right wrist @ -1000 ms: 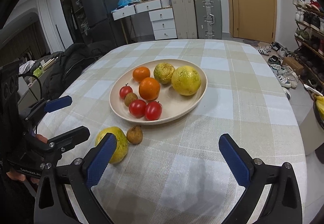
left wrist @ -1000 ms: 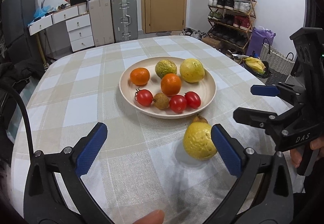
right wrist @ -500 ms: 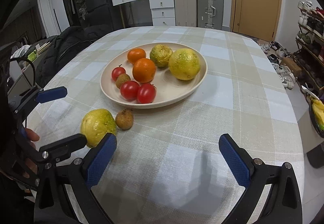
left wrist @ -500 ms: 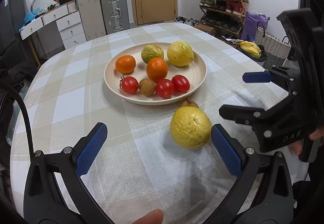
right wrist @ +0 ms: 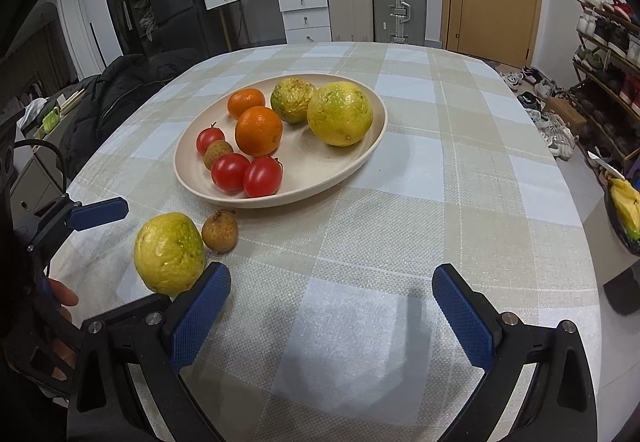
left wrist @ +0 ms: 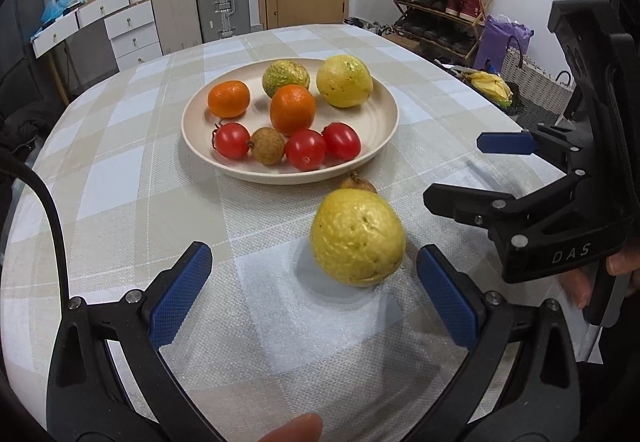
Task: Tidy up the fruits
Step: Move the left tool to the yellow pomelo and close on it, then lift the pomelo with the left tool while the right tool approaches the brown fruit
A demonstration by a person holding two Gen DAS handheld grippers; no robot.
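Loose yellow dimpled round fruit sits on the checked tablecloth just on the near side of the cream round plate, slightly egg-shaped, long axis tilted a little, narrower end toward the plate (hard to be sure with the fisheye). Small brown rough-skinned fruit lies between it and the plate rim, near both; in the left wrist view it is mostly hidden behind the yellow fruit, only its top showing. Plate holds two oranges, three red tomatoes, one brown fruit, one green-yellow fruit, one large yellow fruit. Left gripper is low over the cloth, jaws spread wide with the yellow fruit between the blue pads, closer to its right pad, contact not discernible. Right gripper hovers beside it, also nearer than the plate, jaws released and holding nothing, bare cloth between them. Fingertip at the bottom edge of the left view is cut off.
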